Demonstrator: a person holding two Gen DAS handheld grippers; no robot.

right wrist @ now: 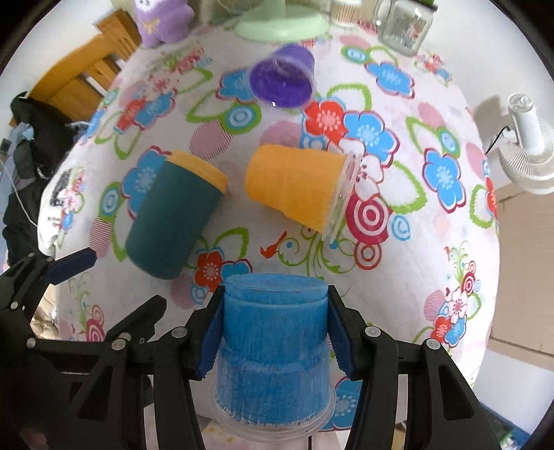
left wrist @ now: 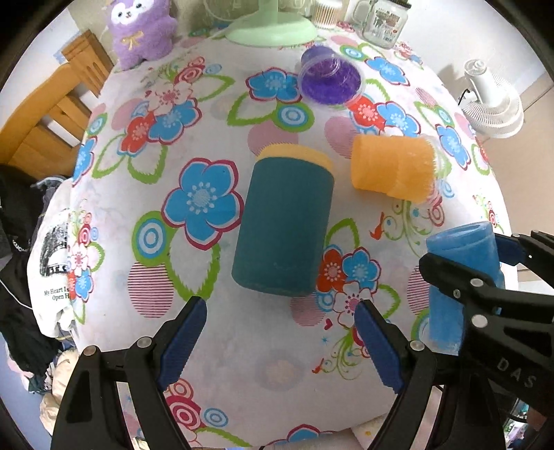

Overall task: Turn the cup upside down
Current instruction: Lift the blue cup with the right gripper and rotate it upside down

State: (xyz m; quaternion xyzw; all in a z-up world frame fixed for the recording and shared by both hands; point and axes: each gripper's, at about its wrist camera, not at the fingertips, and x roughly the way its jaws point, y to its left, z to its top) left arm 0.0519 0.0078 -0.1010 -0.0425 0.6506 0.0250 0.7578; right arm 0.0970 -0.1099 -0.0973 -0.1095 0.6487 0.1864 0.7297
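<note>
My right gripper [right wrist: 273, 332] is shut on a blue cup [right wrist: 273, 346], held with its base up and its clear rim down, near the table's front edge. The blue cup also shows in the left wrist view [left wrist: 460, 277], with the right gripper [left wrist: 484, 273] around it. My left gripper [left wrist: 280, 342] is open and empty, just short of a teal cup with a yellow rim [left wrist: 282, 225] that lies on its side. An orange cup [left wrist: 393, 168] and a purple cup [left wrist: 329, 78] also lie on their sides farther back.
The table carries a flowered cloth [left wrist: 194, 194]. At the back stand a purple plush toy [left wrist: 142, 31], a green fan base [left wrist: 273, 29] and a glass jar [left wrist: 382, 22]. A white fan [left wrist: 491, 100] is at the right, a wooden chair [left wrist: 52, 114] at the left.
</note>
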